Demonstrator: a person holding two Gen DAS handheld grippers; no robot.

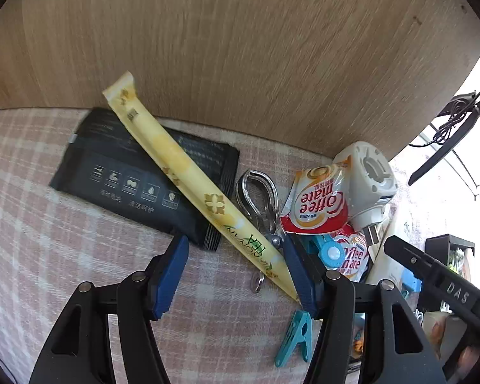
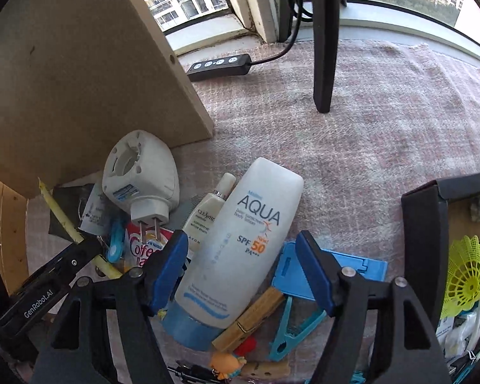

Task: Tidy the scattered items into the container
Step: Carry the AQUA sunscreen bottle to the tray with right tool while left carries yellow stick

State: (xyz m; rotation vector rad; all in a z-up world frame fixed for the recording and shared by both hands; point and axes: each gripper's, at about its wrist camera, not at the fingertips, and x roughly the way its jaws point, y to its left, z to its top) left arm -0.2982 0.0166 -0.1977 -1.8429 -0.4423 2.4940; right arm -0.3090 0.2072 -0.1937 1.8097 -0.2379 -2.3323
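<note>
Against the wooden panel (image 1: 240,48), on the checked surface (image 1: 48,240): a yellow tea stick (image 1: 188,172) marked "TEA" propped across a dark wipes pack (image 1: 134,176), beside "Coffee mate" sachets (image 1: 320,208). Left gripper (image 1: 236,275) fingers wide, straddling the stick's lower end, seemingly lined up to grasp. Right gripper (image 2: 243,275) fingers wide around a white "AQUA SPF 50" sunscreen tube (image 2: 240,243), not yet pinching. Dark container (image 2: 432,224) off right, partly filled.

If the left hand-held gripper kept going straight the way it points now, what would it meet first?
Most likely the yellow tea stick, which lies diagonally between the open fingers of the left hand-held gripper, over the black wipes pack. Depth is hard to judge.
</note>
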